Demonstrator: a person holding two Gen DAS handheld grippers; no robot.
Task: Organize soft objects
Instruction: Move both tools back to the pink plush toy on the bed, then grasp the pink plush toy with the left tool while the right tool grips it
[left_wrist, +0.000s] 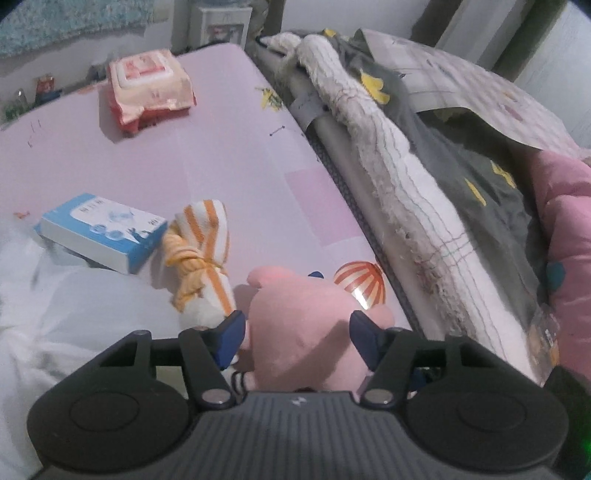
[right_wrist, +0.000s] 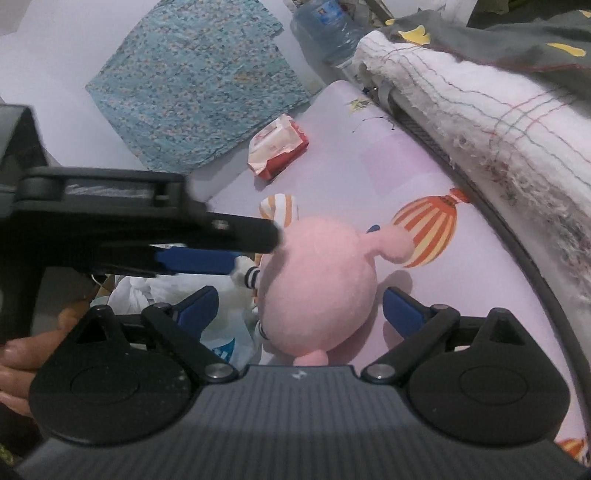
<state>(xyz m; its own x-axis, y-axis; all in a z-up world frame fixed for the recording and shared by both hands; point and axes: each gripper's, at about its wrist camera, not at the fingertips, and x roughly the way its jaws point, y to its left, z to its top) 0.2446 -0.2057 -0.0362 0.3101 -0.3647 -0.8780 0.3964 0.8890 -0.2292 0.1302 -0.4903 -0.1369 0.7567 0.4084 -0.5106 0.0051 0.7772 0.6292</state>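
A pink plush toy (left_wrist: 306, 325) lies on the pale pink mat (left_wrist: 229, 155). It sits between the blue pads of my left gripper (left_wrist: 297, 328), whose jaws stand open around it. An orange-and-white striped cloth doll (left_wrist: 203, 254) lies just left of the plush. In the right wrist view the same pink plush (right_wrist: 317, 280) lies between the open fingers of my right gripper (right_wrist: 299, 306). The left gripper's fingers (right_wrist: 199, 254) reach in from the left and touch the plush's side. The striped doll (right_wrist: 279, 208) shows behind it.
A blue-and-white box (left_wrist: 103, 232) and a red wet-wipes pack (left_wrist: 147, 88) lie on the mat. White bedding (left_wrist: 66, 314) is at the left. Folded blankets and a grey cloth (left_wrist: 424, 177) pile along the right edge. A teal cloth (right_wrist: 195, 81) hangs behind.
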